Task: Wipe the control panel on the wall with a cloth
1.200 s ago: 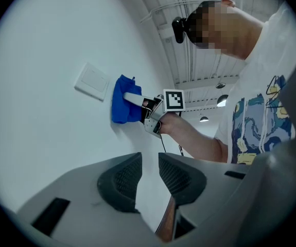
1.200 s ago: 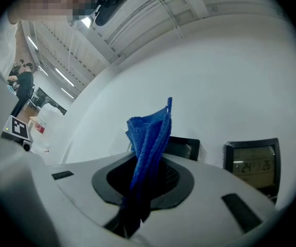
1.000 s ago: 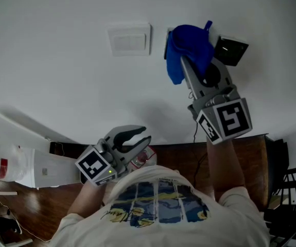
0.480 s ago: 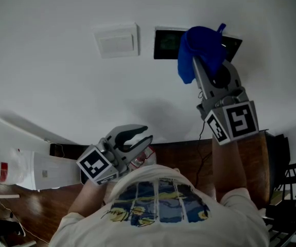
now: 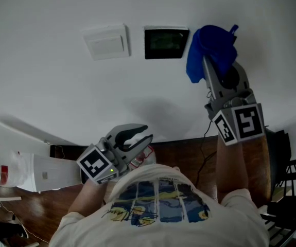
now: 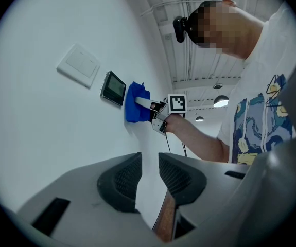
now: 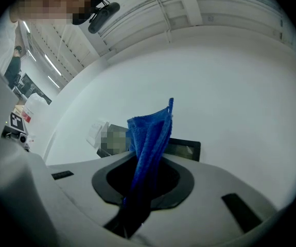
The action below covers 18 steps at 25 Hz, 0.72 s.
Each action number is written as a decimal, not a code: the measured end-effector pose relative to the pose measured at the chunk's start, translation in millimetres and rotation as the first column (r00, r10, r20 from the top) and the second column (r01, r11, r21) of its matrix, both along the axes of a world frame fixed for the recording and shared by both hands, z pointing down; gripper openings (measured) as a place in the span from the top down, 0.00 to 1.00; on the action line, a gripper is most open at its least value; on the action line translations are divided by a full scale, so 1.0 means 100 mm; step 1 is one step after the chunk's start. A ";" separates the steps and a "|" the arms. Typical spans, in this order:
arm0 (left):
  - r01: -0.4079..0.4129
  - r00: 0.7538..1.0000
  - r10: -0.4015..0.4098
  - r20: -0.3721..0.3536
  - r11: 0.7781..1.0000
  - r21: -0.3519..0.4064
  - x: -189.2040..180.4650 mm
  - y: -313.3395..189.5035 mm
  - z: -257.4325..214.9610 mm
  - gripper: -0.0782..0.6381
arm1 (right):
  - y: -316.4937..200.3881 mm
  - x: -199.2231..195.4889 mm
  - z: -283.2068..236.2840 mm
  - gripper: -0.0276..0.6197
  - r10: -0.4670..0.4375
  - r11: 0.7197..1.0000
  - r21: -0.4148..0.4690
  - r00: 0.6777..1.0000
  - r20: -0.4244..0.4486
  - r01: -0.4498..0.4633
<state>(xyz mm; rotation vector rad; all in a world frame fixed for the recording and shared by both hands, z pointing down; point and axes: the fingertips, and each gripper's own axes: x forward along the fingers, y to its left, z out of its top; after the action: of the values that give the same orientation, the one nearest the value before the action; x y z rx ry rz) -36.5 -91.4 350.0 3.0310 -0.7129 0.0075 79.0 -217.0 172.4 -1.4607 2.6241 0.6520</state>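
The dark control panel [image 5: 166, 43] sits on the white wall [image 5: 45, 86], fully in view, and also shows in the left gripper view [image 6: 113, 88]. My right gripper [image 5: 209, 60] is shut on a blue cloth [image 5: 210, 48] held against the wall just right of the panel. In the right gripper view the cloth [image 7: 150, 133] runs up between the jaws, with the panel [image 7: 184, 149] behind it. My left gripper [image 5: 146, 134] hangs low near my torso, holding nothing, its jaws a narrow gap apart [image 6: 150, 161].
A white switch plate [image 5: 105, 41] is mounted left of the panel. Below the wall lie a brown wooden floor [image 5: 189, 156], a white box [image 5: 39, 171] at the left and a black chair [image 5: 286, 181] at the right. A thin cable [image 5: 203, 138] hangs down the wall.
My right gripper has carried the blue cloth rightwards across the panel and off its right edge, uncovering the screen. The left gripper has stayed put.
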 end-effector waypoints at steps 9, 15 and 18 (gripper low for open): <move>-0.022 1.000 0.022 0.006 1.000 -0.002 0.10 -0.04 0.04 0.77 | -0.04 0.37 0.00 0.85 0.066 0.998 -0.003 0.998 0.015 -0.066; -0.009 1.000 0.008 -0.016 1.000 -0.009 0.32 -0.10 -0.07 0.77 | -0.09 0.79 -0.02 0.85 0.103 0.995 -0.011 0.994 0.029 -0.102; -0.007 1.000 0.007 0.003 1.000 0.000 0.34 -0.11 -0.05 0.77 | -0.10 0.92 0.01 0.85 0.120 0.993 -0.015 0.992 0.033 -0.120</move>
<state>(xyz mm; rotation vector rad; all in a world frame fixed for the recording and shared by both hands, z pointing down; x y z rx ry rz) -2.7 -102.3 344.9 3.0339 -0.7029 0.0121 170.8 -227.0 173.4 -1.6287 2.5356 0.6155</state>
